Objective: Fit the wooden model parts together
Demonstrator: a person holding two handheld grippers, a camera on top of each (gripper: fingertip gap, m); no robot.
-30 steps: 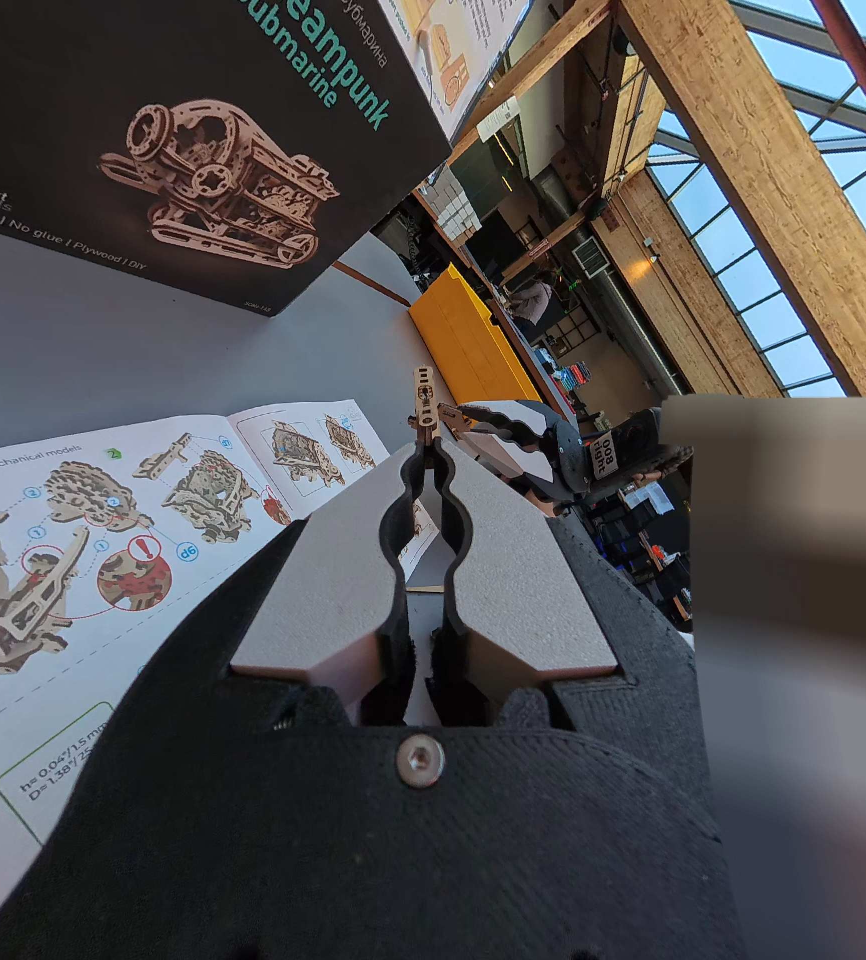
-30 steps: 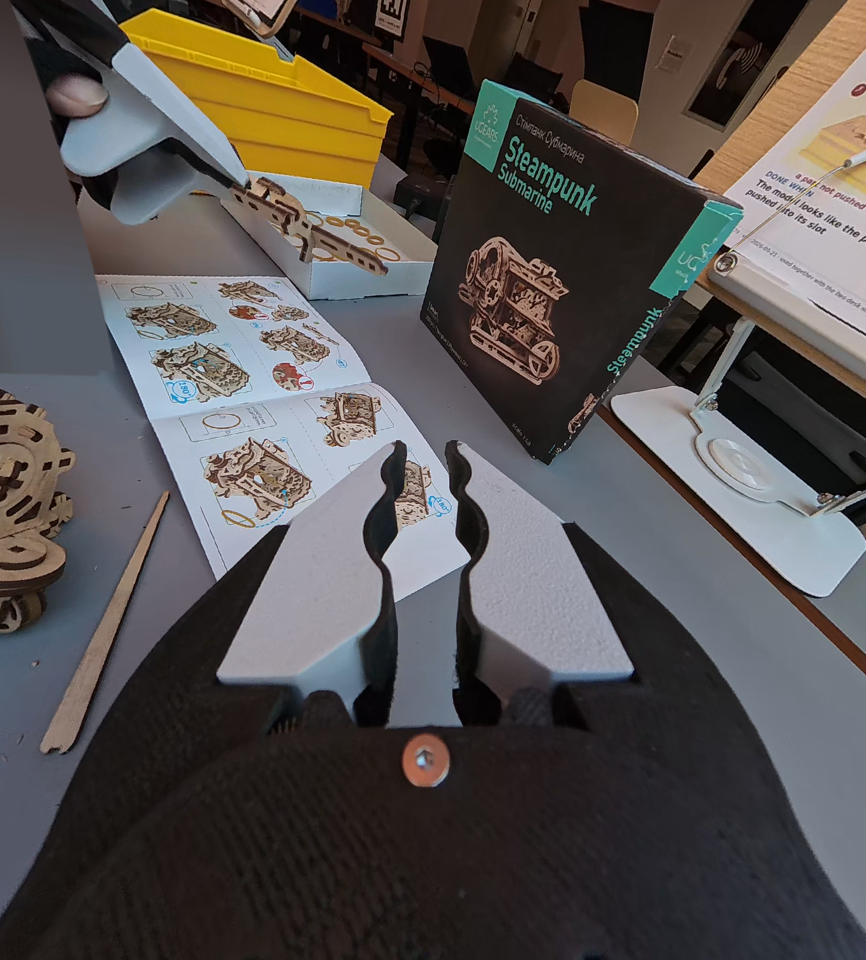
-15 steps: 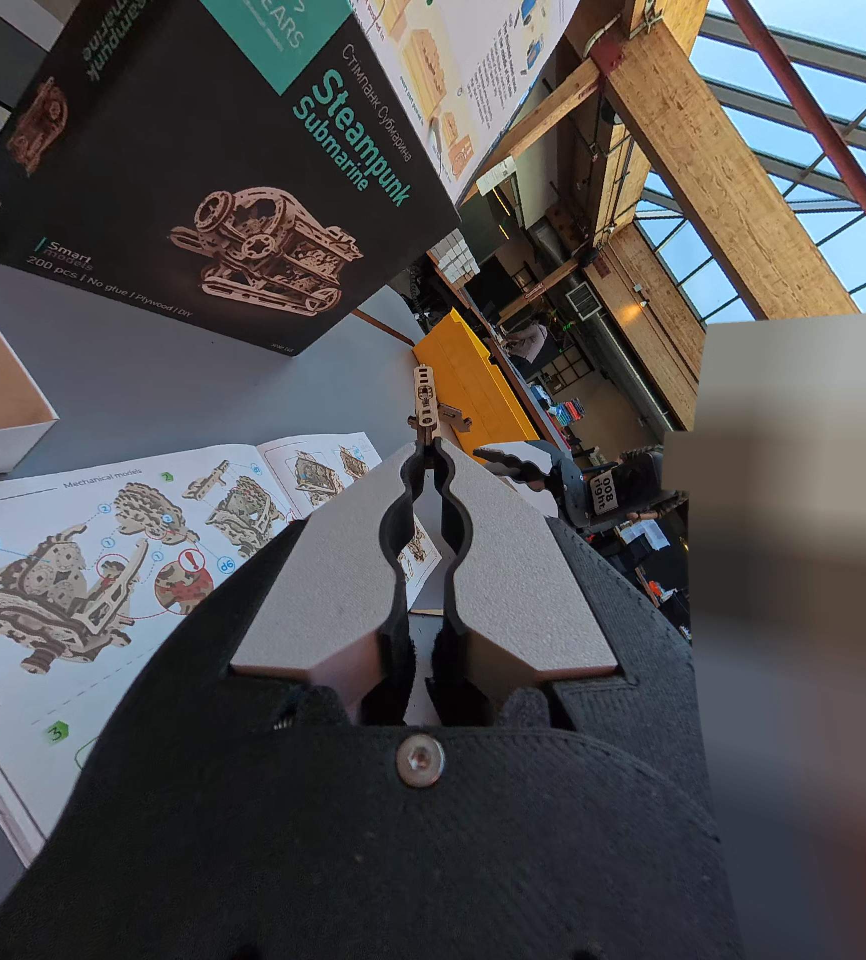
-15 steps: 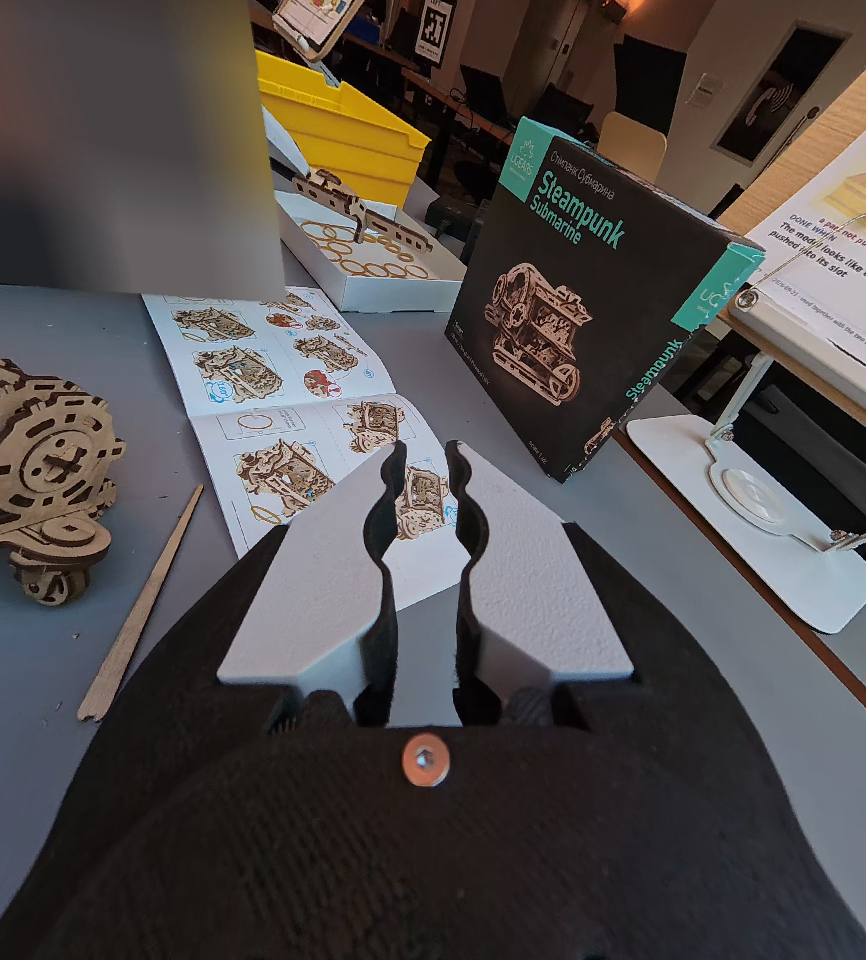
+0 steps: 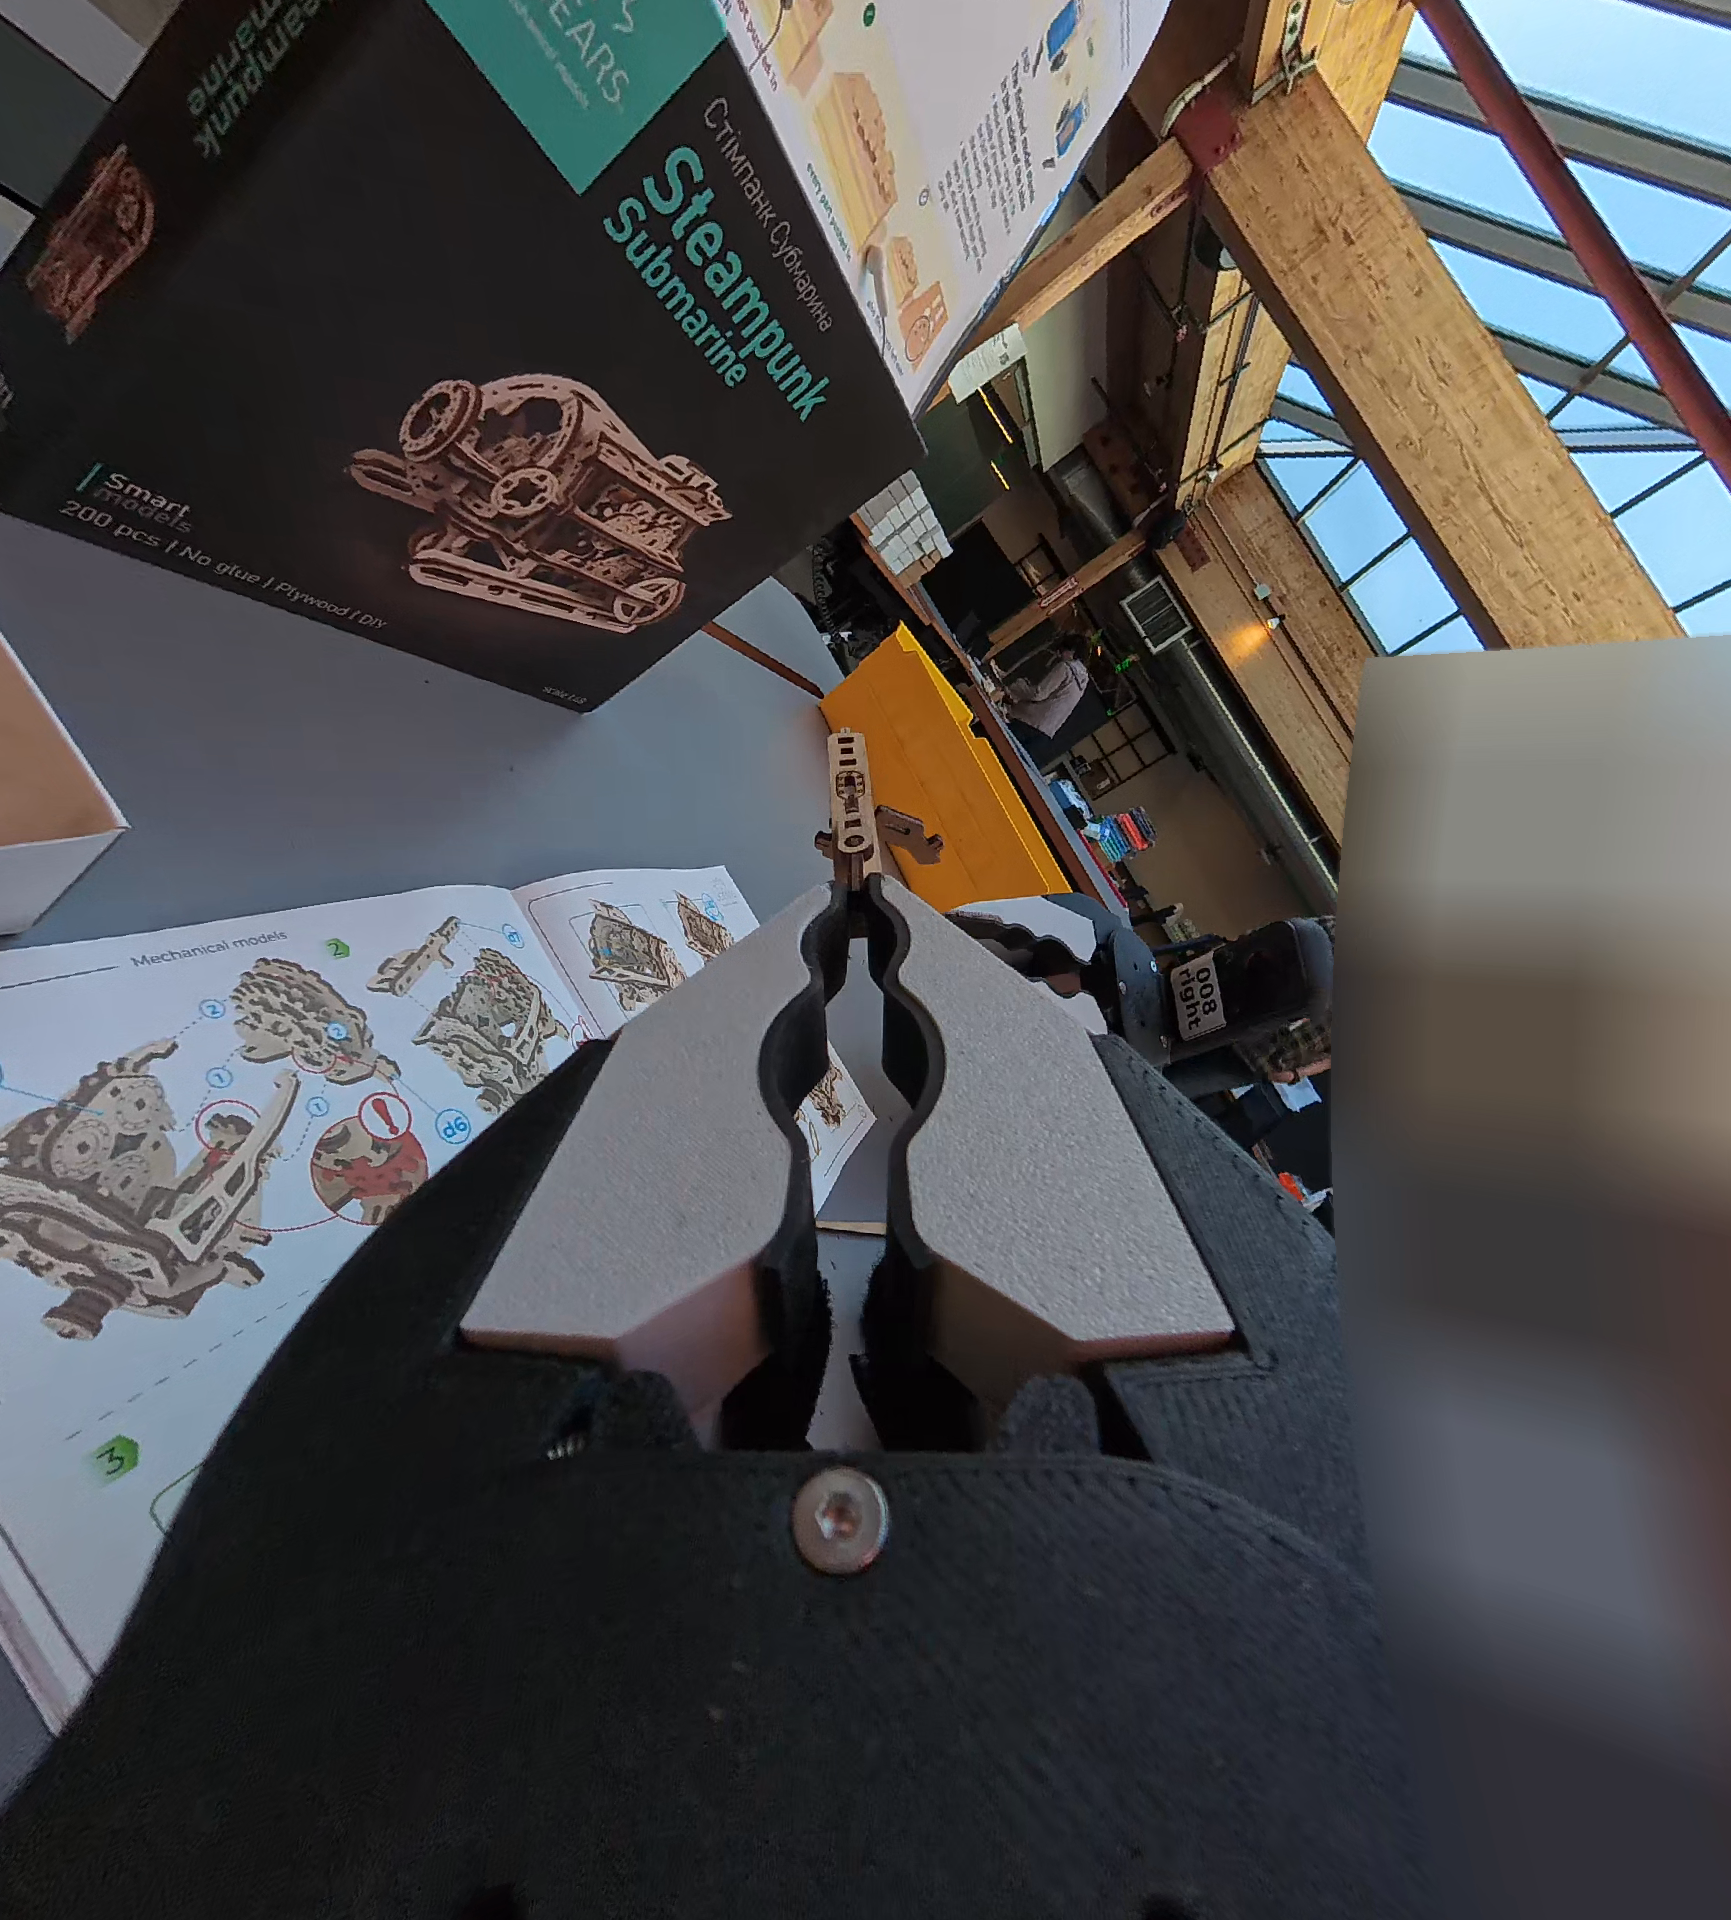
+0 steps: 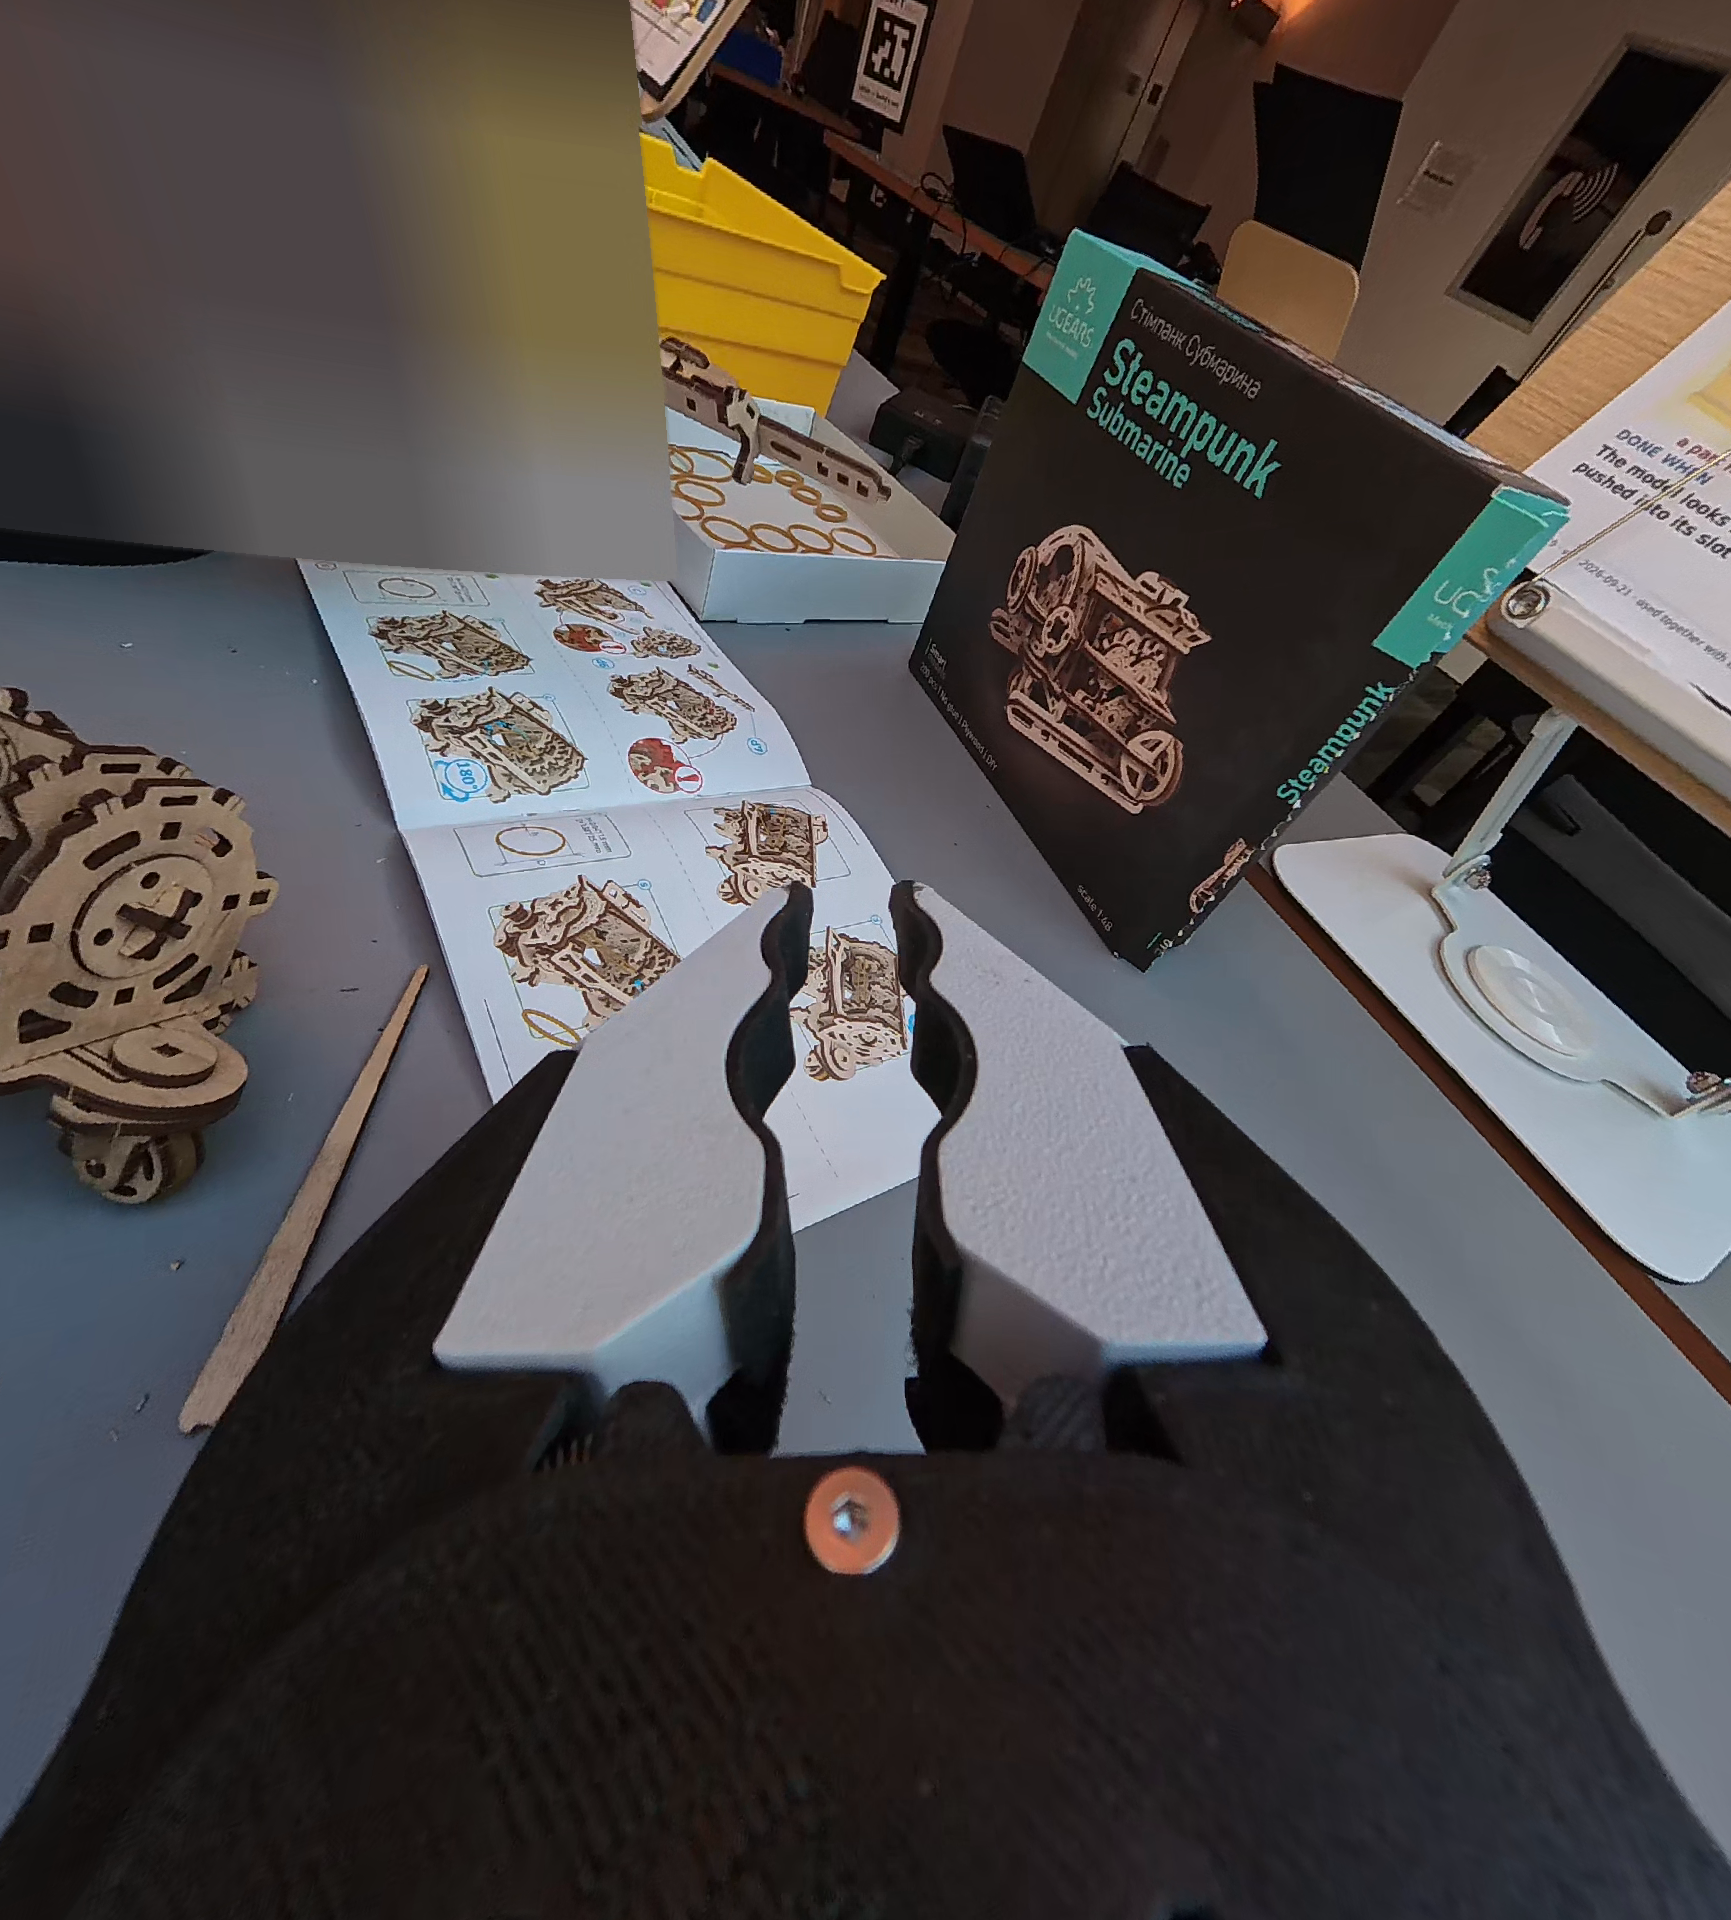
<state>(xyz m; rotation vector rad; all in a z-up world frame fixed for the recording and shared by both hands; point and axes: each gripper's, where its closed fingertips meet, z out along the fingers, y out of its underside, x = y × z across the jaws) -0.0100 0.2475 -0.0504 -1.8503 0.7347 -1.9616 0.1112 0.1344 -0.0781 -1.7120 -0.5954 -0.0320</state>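
With the part-built wooden model [image 6: 71, 935] waiting unfinished, the left gripper [image 5: 856, 894] is pinching a slim wooden part [image 5: 853, 805] while the right gripper [image 6: 850, 904] is hovering parted, empty.

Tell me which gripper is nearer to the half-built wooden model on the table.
Right. The right gripper hangs open over the instruction booklet, with the wooden model just to its left. The left gripper, shut on a small wooden part, has no model in view.
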